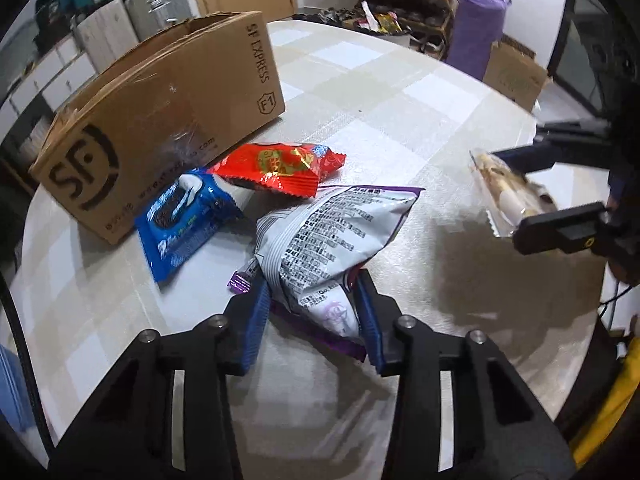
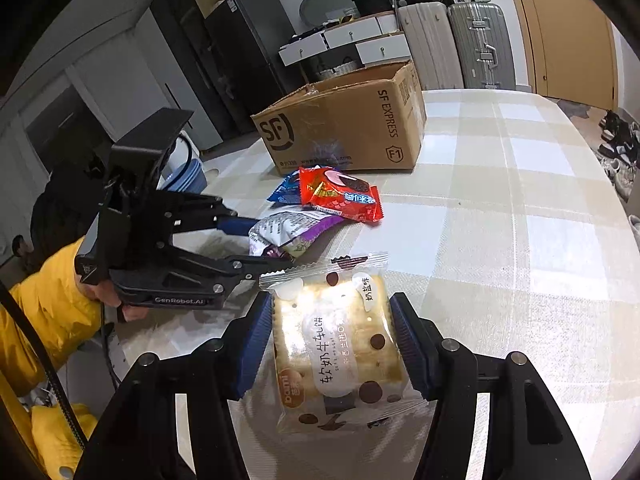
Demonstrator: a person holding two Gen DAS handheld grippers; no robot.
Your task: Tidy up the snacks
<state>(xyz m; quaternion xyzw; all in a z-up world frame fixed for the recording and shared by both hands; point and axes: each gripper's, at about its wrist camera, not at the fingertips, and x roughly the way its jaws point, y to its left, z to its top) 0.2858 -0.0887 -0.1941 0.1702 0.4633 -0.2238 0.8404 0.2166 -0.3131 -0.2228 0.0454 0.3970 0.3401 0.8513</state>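
Observation:
My left gripper (image 1: pixel 314 304) is closed around the near end of a white and purple snack bag (image 1: pixel 328 236) that lies on the table; the same bag shows in the right wrist view (image 2: pixel 288 232). A blue cookie pack (image 1: pixel 188 220) and a red snack pack (image 1: pixel 280 170) lie beside it, in front of an open cardboard box (image 1: pixel 168 120). My right gripper (image 2: pixel 330 330) is shut on a clear-wrapped cracker pack (image 2: pixel 340 344) and holds it above the table. That cracker pack also shows at the right of the left wrist view (image 1: pixel 508 192).
The round table (image 1: pixel 400 92) has a pale checked cloth. The box (image 2: pixel 348 128) stands at its far left edge. Suitcases (image 2: pixel 476 44), drawers and a shoe rack (image 1: pixel 404 4) stand beyond the table. The person's yellow sleeve (image 2: pixel 44 320) is at left.

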